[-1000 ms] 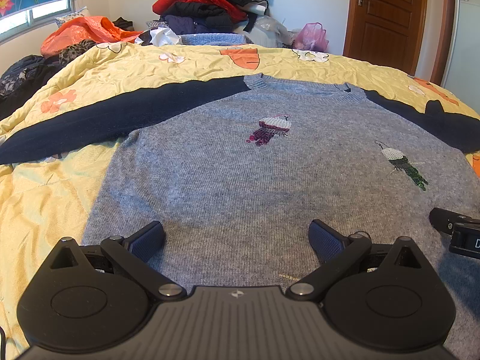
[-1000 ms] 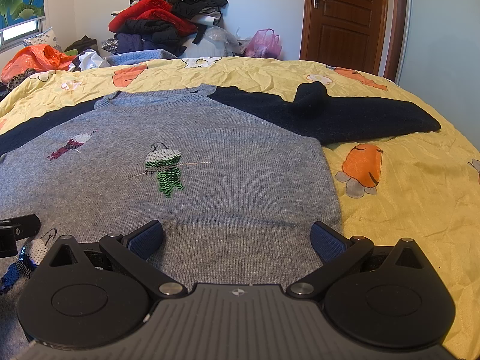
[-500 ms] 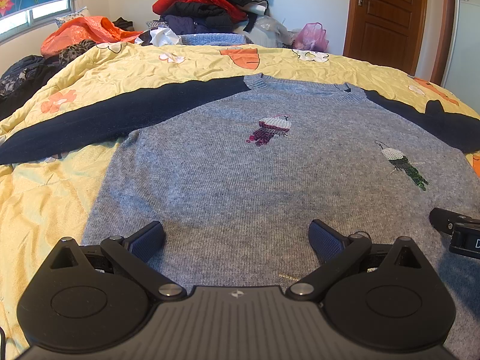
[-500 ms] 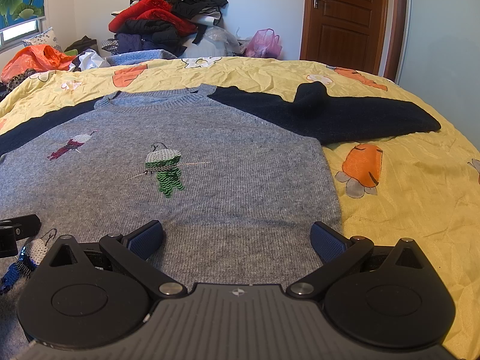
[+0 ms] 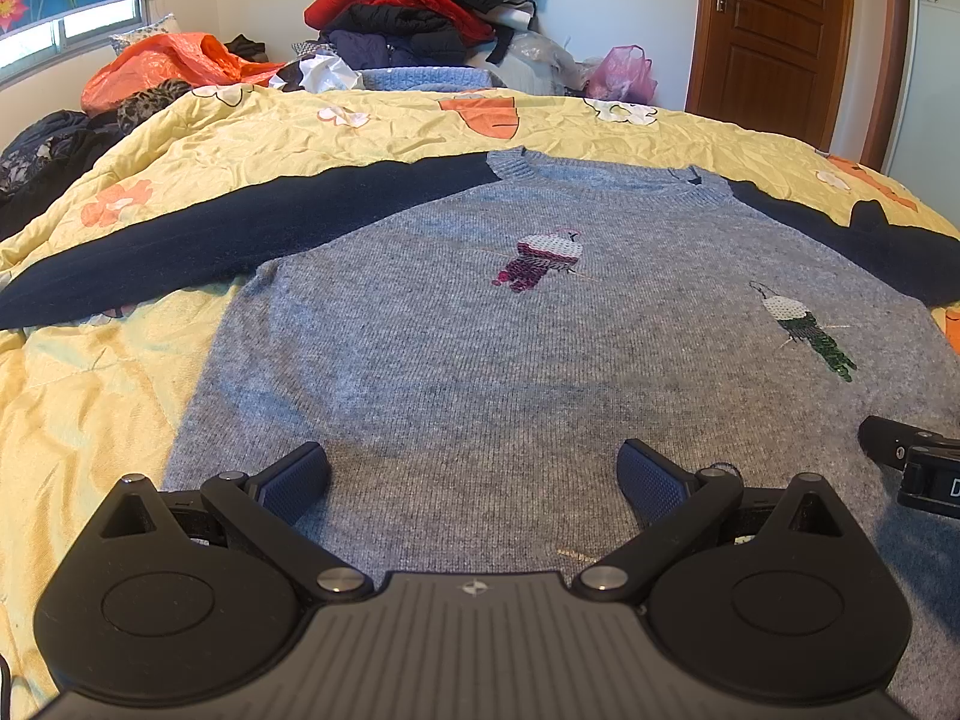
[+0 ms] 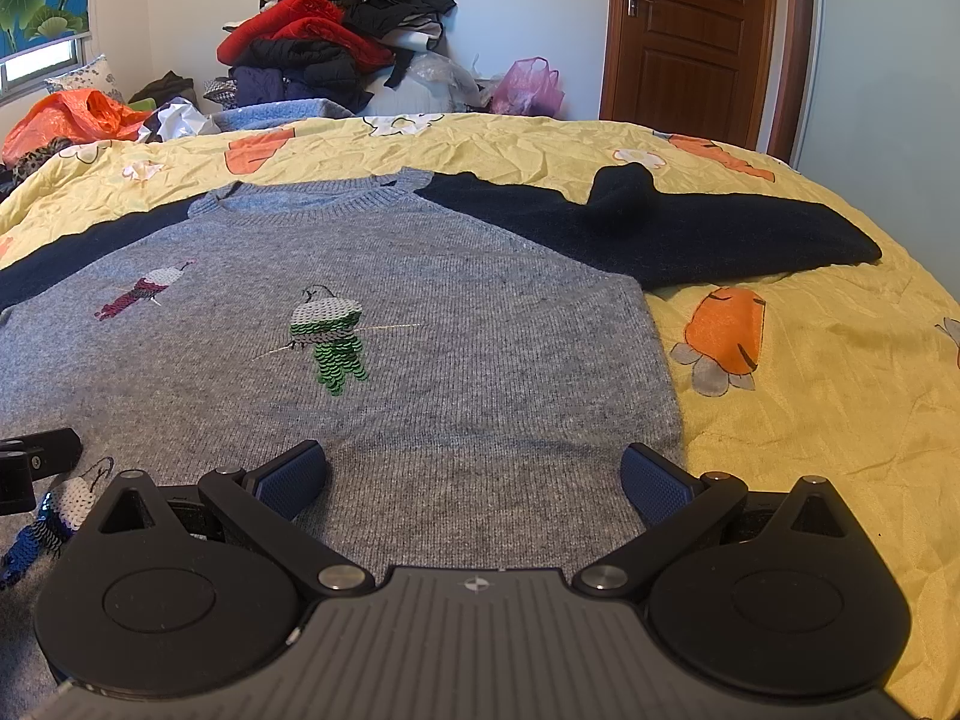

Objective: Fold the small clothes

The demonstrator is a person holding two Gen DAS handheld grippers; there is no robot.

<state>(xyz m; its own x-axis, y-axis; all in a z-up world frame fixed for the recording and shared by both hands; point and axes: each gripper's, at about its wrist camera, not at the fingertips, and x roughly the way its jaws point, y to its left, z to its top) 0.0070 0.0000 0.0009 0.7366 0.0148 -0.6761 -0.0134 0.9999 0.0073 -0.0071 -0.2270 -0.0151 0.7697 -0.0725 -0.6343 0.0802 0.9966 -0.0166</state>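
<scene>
Left wrist view: left gripper (image 5: 474, 474) with fingers (image 5: 297, 474) spread wide, holding nothing, low over the near hem of the gray sweater (image 5: 510, 360). Right wrist view: right gripper (image 6: 474, 477) same way, wide and bare, over the near right corner of the hem. Farther out, sweater spread flat and face up on the yellow bed cover (image 6: 810, 372). Dark left sleeve (image 5: 210, 246) and dark right sleeve (image 6: 690, 234) stretched straight out to the sides. No fold made yet. All folding left to do, likely sleeves in first. Far back, big heap of clothes (image 5: 420, 12) waiting.
</scene>
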